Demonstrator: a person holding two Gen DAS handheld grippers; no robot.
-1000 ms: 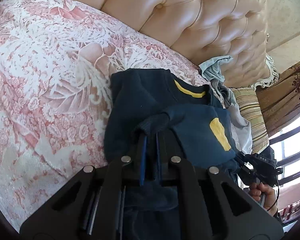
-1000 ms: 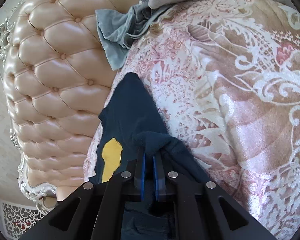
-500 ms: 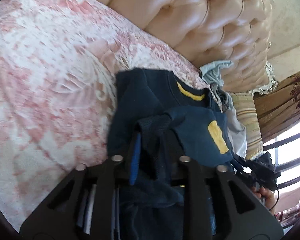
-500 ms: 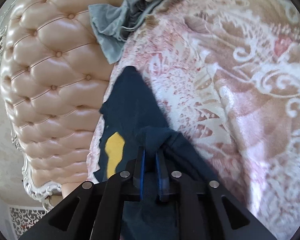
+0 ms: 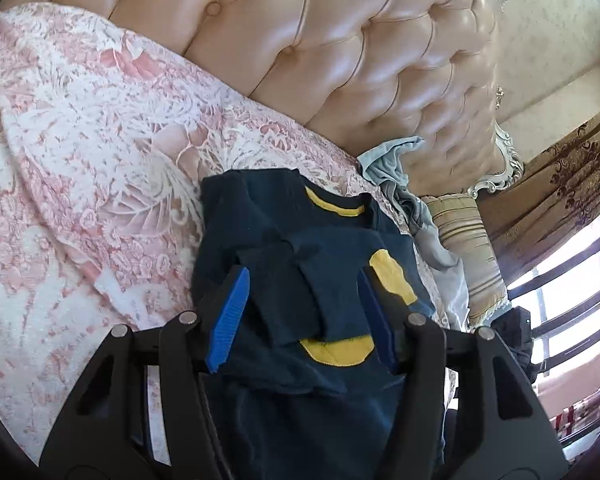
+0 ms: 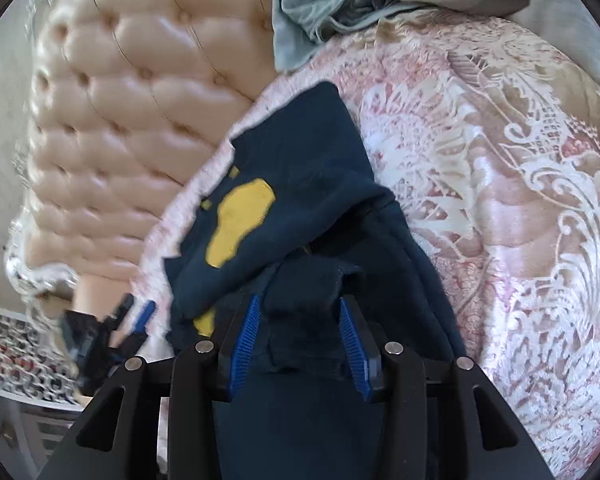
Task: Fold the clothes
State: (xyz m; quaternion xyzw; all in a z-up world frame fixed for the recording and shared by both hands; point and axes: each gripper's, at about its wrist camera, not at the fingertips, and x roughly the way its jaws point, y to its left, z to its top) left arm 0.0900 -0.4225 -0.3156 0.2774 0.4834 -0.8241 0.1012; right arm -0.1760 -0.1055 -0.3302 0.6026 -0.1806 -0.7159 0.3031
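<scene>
A navy garment with yellow patches [image 5: 260,232] lies folded over itself on the pink floral bedspread [image 5: 80,140], near the tufted headboard. My left gripper [image 5: 302,284] stands open above it, its blue pads [image 5: 228,320] spread to either side of a loose fold. In the right wrist view the same navy garment [image 6: 300,184] lies bunched, and my right gripper [image 6: 300,308] is open too, a flap of cloth resting between its blue pads [image 6: 244,336] without being pinched.
A tufted peach headboard [image 5: 340,52] runs behind the bed. A grey-blue garment heap [image 5: 396,160], also [image 6: 320,4], lies by the headboard. A striped pillow [image 5: 468,248], brown curtain [image 5: 560,184] and barred window sit at the right.
Both grippers were shut on folds of the navy garment a second ago; both have since opened and let the cloth drop onto the bed.
</scene>
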